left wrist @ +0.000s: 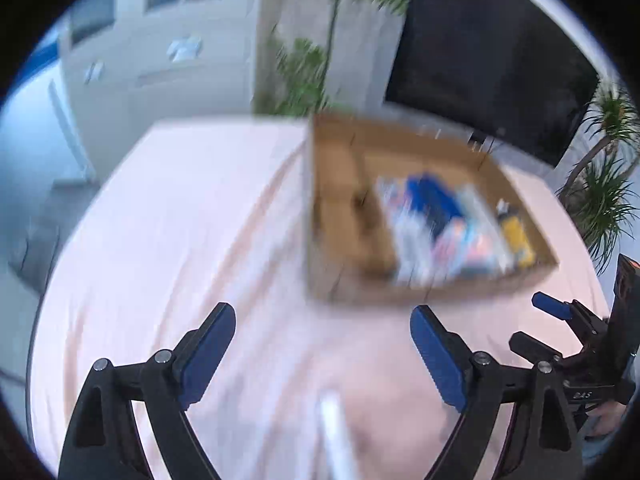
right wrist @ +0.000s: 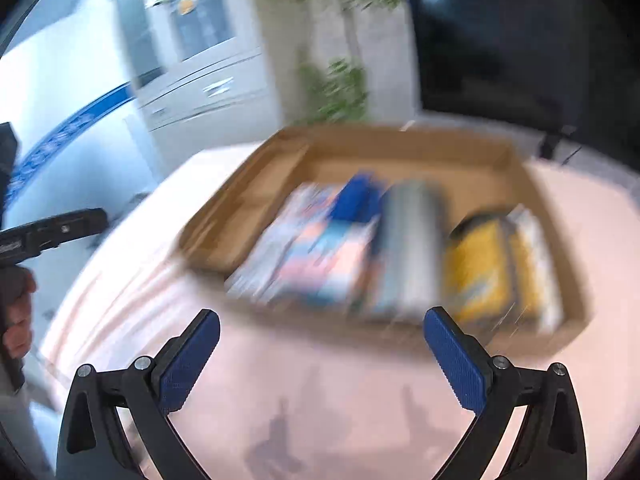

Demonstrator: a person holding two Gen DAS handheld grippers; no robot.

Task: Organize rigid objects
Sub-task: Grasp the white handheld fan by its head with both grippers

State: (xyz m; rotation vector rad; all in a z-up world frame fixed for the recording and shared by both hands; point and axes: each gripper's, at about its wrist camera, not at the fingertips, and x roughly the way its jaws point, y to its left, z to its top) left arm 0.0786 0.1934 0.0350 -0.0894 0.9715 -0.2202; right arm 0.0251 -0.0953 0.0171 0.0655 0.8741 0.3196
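Note:
An open cardboard box (left wrist: 344, 216) (right wrist: 256, 208) stands on the pink-covered table. Inside lie several blurred items: a blue object (left wrist: 432, 196) (right wrist: 356, 200), colourful packages (left wrist: 460, 244) (right wrist: 320, 256), a grey pack (right wrist: 412, 240) and a yellow one (left wrist: 518, 236) (right wrist: 480, 268). My left gripper (left wrist: 322, 354) is open and empty, above the cloth in front of the box. My right gripper (right wrist: 322, 360) is open and empty, just before the box's near wall. The right gripper also shows at the right edge of the left wrist view (left wrist: 560, 320). Both views are motion-blurred.
The pink tablecloth (left wrist: 180, 240) (right wrist: 320, 400) covers the table. A dark screen (left wrist: 492, 52) (right wrist: 500, 40) and green plants (left wrist: 312, 68) (left wrist: 604, 184) stand behind. White cabinets (left wrist: 160, 52) are at the back left. A blurred white strip (left wrist: 336, 432) lies near the bottom.

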